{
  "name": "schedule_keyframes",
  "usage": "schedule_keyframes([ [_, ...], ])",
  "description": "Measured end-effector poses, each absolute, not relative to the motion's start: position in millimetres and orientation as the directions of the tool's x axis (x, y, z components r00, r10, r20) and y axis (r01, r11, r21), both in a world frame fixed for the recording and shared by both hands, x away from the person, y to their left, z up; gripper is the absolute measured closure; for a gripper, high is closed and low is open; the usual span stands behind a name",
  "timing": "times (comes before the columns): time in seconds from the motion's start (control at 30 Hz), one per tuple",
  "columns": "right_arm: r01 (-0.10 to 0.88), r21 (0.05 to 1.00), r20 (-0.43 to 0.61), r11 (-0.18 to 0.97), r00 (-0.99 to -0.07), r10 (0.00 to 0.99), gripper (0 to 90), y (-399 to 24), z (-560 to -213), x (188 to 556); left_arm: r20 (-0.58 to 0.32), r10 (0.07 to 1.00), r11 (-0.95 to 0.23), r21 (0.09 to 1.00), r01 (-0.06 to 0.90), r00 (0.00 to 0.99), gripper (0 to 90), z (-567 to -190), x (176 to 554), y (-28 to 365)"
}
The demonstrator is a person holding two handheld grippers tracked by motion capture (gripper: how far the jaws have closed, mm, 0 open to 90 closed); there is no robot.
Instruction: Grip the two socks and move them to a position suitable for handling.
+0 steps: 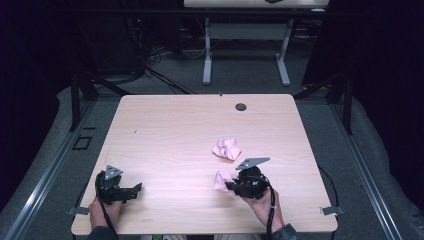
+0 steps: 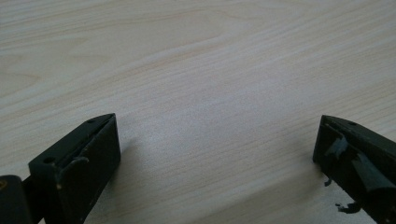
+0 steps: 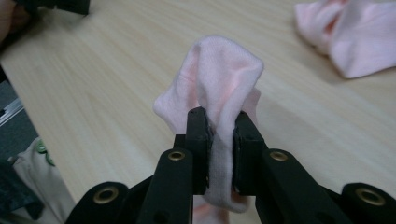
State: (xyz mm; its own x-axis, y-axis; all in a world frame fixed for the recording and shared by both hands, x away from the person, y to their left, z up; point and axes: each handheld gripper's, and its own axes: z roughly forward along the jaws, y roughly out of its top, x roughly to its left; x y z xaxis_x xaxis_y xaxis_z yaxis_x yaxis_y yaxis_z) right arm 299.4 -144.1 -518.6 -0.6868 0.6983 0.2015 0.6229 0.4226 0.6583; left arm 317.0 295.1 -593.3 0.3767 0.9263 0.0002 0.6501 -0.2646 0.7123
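Note:
Two small pink cloths are on the light wooden table (image 1: pixel 175 130). One pink cloth (image 1: pixel 226 148) (image 3: pixel 348 35) lies crumpled right of the middle. The other pink cloth (image 1: pixel 221 179) (image 3: pixel 219 79) is pinched between the jaws of my right gripper (image 1: pixel 231 186) (image 3: pixel 220 122), which is shut on it near the table's front right. My left gripper (image 1: pixel 136 189) (image 2: pixel 215 144) rests at the front left, open, with bare table between its fingers (image 2: pixel 88 154).
A round cable hole (image 1: pixel 241 106) sits near the table's far edge. Beyond it stands a white table frame (image 1: pixel 245 45) on grey carpet. Dark stands (image 1: pixel 80 95) flank the table on both sides.

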Motion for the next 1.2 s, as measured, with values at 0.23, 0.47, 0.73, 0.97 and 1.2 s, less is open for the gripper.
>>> schedule_keyframes([
  [0.23, 0.619, 0.621, 0.223, 0.481, -0.727, 0.649, 79.1, -124.5, -539.0, 286.3, 0.000, 0.926, -0.264, 0.712, 0.650, 0.377, 0.7, -593.3, 317.0, 295.1],
  [0.47, 0.627, 0.585, 0.216, 0.514, -0.732, 0.646, 50.5, -112.1, -557.2, 277.8, 0.000, 0.927, -0.264, 0.713, 0.650, 0.376, 0.7, -593.4, 316.9, 295.0],
  [0.73, 0.627, 0.630, 0.222, 0.458, -0.711, 0.668, 16.3, -128.4, -537.7, 289.1, 0.001, 0.926, -0.266, 0.712, 0.650, 0.377, 0.6, -593.2, 317.7, 295.3],
  [0.97, 0.601, 0.685, 0.153, 0.413, -0.673, 0.724, 11.9, -139.5, -510.3, 320.8, 0.001, 0.927, -0.263, 0.712, 0.651, 0.375, 0.6, -593.2, 317.5, 295.4],
  [1.2, 0.648, 0.660, 0.121, 0.379, -0.590, 0.798, 14.2, -143.8, -512.2, 392.3, 0.001, 0.926, -0.265, 0.712, 0.651, 0.377, 0.6, -593.2, 317.6, 295.5],
])
